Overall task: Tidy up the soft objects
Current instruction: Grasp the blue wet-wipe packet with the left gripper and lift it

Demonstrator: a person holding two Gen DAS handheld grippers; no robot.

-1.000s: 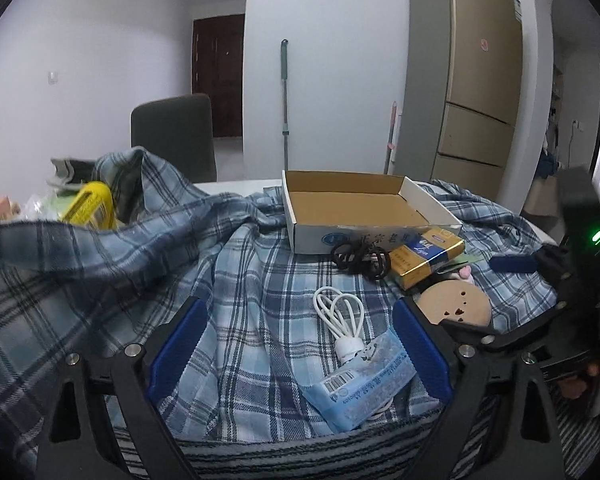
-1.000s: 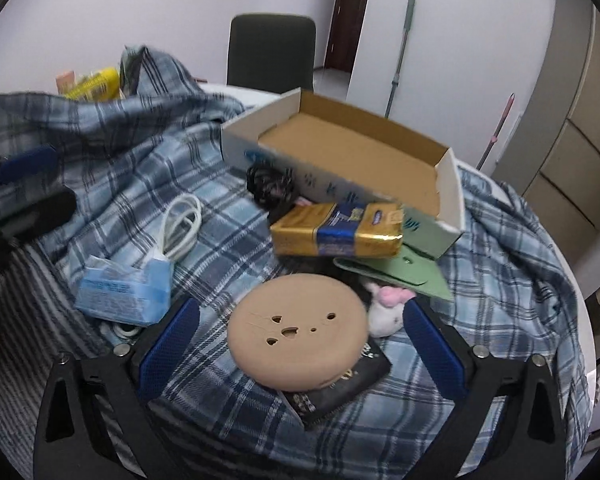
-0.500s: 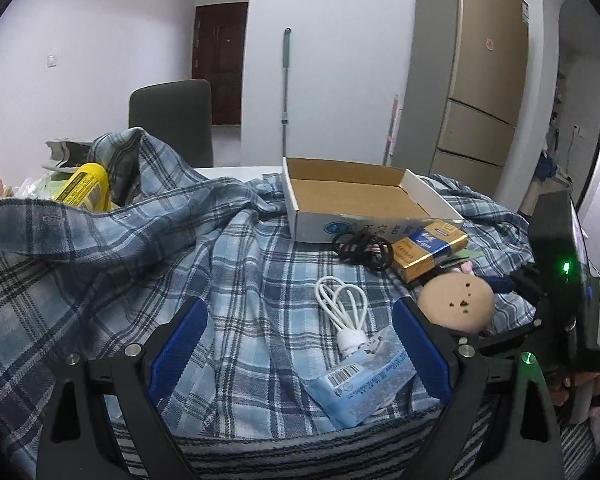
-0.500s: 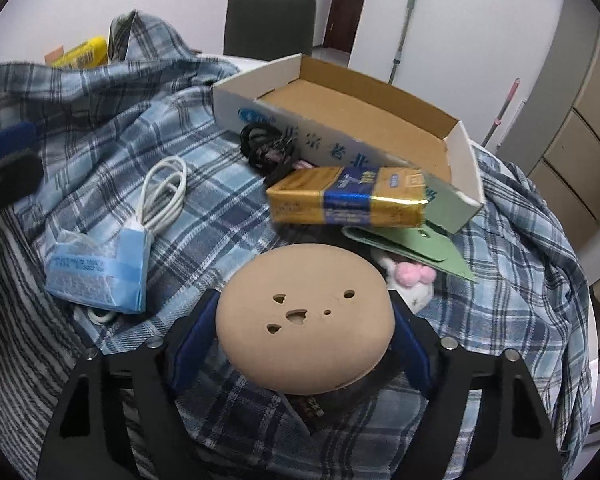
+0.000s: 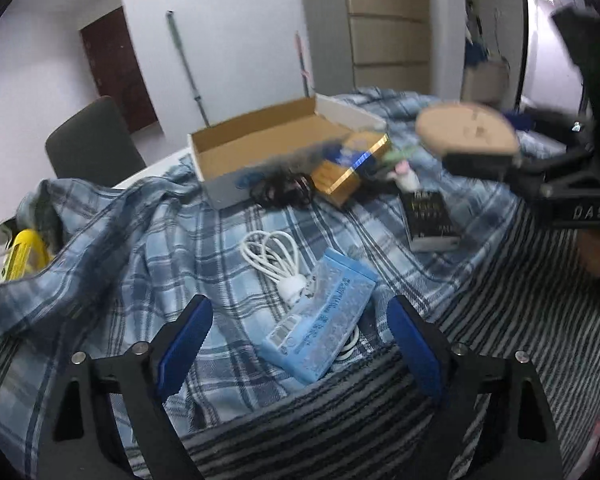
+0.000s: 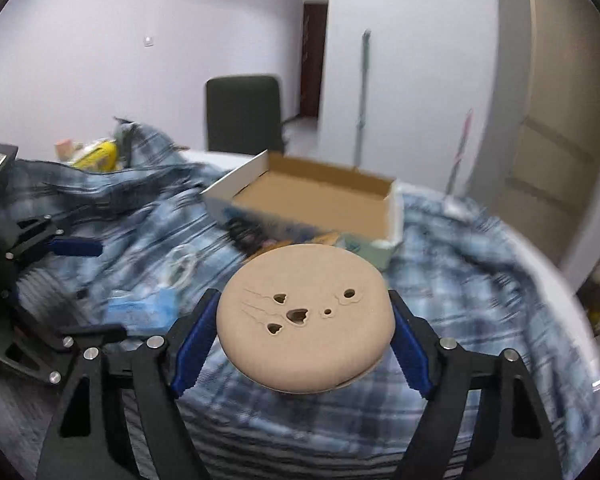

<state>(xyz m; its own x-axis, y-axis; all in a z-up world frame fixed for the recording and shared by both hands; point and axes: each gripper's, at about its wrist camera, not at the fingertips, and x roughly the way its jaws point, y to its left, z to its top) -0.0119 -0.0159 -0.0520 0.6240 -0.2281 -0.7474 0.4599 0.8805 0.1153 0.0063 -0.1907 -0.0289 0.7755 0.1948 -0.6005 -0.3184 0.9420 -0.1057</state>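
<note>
A round tan soft disc (image 6: pixel 304 320) with small heart-shaped holes hangs above the plaid cloth (image 6: pixel 460 280), with my right gripper (image 6: pixel 302 304) shut on its two sides. In the left wrist view the same disc (image 5: pixel 466 134) floats at the upper right, near the open cardboard box (image 5: pixel 228 190). My left gripper (image 5: pixel 298 308) is low over the cloth and its jaws are closing. A blue tissue pack (image 5: pixel 320 316) lies between its fingers, and the pads do not touch it. A small white and pink plush (image 5: pixel 404 172) lies by the box.
A white cable (image 5: pixel 272 252), a black coiled cord (image 5: pixel 280 192), a gold packet (image 5: pixel 352 172) and a black booklet (image 5: pixel 430 216) lie on the plaid cloth. A striped cloth (image 5: pixel 500 320) covers the near edge. A yellow pack (image 5: pixel 24 256) and a chair (image 5: pixel 92 144) are at the left.
My right gripper closed on the tan disc and lifted it off the black booklet toward the box. The left gripper rolled and dropped closer to the tissue pack.
</note>
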